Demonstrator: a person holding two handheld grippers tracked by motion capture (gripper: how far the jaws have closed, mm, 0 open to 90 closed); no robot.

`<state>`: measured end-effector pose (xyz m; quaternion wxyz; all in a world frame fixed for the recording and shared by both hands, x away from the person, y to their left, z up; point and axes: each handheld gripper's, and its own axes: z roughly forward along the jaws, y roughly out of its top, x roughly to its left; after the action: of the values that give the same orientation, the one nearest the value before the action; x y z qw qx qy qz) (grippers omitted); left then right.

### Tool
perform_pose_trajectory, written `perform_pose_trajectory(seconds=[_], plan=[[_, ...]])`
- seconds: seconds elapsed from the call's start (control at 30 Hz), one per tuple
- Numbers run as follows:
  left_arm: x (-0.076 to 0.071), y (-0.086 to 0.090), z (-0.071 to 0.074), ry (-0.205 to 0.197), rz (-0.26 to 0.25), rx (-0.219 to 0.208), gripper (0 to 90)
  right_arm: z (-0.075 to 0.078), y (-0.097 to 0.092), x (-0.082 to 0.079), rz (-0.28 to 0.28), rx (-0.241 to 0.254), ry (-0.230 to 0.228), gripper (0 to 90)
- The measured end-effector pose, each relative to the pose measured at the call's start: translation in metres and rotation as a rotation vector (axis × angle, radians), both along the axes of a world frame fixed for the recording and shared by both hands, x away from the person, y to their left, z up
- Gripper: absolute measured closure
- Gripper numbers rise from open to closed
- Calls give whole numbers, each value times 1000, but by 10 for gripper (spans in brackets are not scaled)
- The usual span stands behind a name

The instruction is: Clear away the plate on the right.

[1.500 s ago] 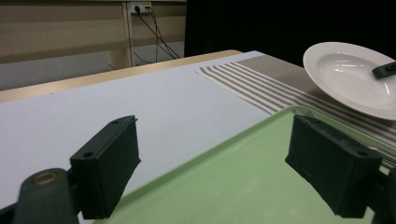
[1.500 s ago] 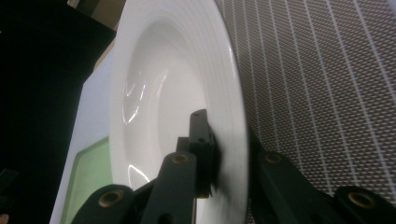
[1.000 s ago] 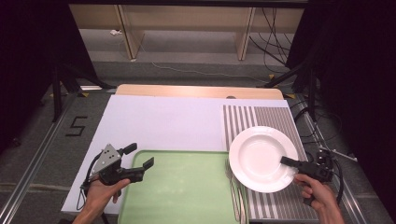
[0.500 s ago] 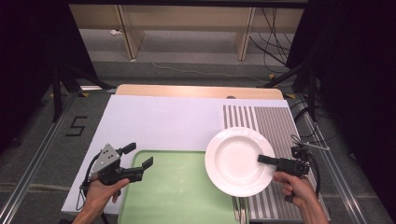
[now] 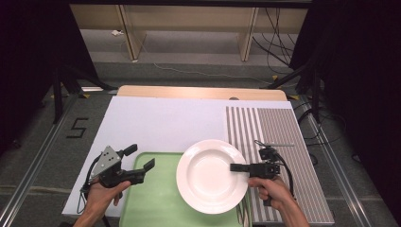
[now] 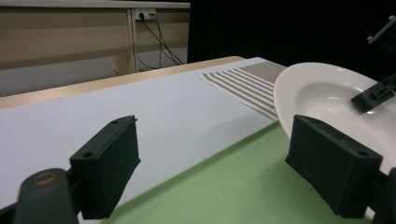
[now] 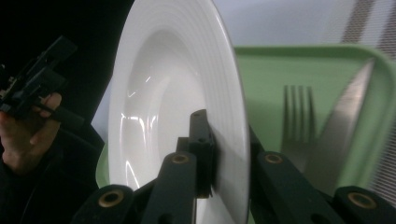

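You carried the plate (image 5: 212, 176) over the green tray (image 5: 156, 208) with the right gripper (image 5: 239, 167).

Its jaws pinched the rim, and the plate was above the tray's right half, partly over the striped mat (image 5: 279, 142). I think you did well to keep it level and lower it slowly, away from the fork (image 7: 296, 121) and knife (image 7: 348, 112) lying in the tray. Your left gripper (image 5: 141, 158) waited spread and empty.
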<state>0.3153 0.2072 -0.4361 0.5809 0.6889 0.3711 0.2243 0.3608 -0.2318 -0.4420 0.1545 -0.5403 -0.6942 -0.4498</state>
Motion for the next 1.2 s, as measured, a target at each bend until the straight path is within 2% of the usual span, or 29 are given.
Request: perform_pose_trajectory(seconds=[0.07, 0.13, 0.17, 0.3, 0.33, 0.4, 0.7, 0.77, 0.8, 0.83, 0.9, 0.93, 0.97, 1.0, 1.1, 1.13, 1.2], plan=[[0, 0, 0, 0, -2, 0, 158, -1, 11, 0, 26, 0, 24, 832], [0, 0, 0, 1, -1, -2, 158, -5, 21, 2, 54, -5, 15, 832], [1, 0, 0, 1, -1, -1, 158, -5, 26, 2, 61, -10, 35, 832], [-1, 0, 0, 1, -4, 2, 158, -9, 41, 2, 90, -29, 32, 832], [-1, 0, 0, 0, -5, 2, 158, -8, 45, 1, 98, -25, 79, 832], [-1, 0, 0, 0, -5, 1, 158, -9, 52, 1, 111, -29, 91, 832], [0, -1, 1, -2, -8, 1, 158, -13, 67, 1, 147, -37, 103, 831], [-1, -1, 0, -1, -10, 2, 158, -16, 71, 2, 151, -53, 79, 831], [-1, -1, 1, -1, -10, 2, 159, -15, 72, 2, 160, -49, 92, 831], [-1, -1, 1, -2, -9, 1, 159, -18, 74, 2, 162, -52, 73, 831], [-1, -1, 1, -3, -12, 2, 159, -18, 77, 2, 156, -61, 78, 831], [-1, -1, 1, -3, -13, 2, 159, -18, 78, 1, 166, -60, 101, 831], [-1, -1, 1, -2, -14, 2, 158, -18, 78, 2, 184, -54, 101, 831], [-1, -1, 1, -1, -15, 1, 159, -20, 80, 2, 183, -59, 79, 831], [-1, -2, 1, 3, -22, 2, 159, -20, 81, 2, 200, -61, 84, 830], [-1, -2, 1, 2, -25, 2, 159, -19, 81, 2, 201, -59, 103, 830], [-1, -2, 1, 2, -25, 1, 159, -21, 82, 2, 200, -62, 89, 830]])
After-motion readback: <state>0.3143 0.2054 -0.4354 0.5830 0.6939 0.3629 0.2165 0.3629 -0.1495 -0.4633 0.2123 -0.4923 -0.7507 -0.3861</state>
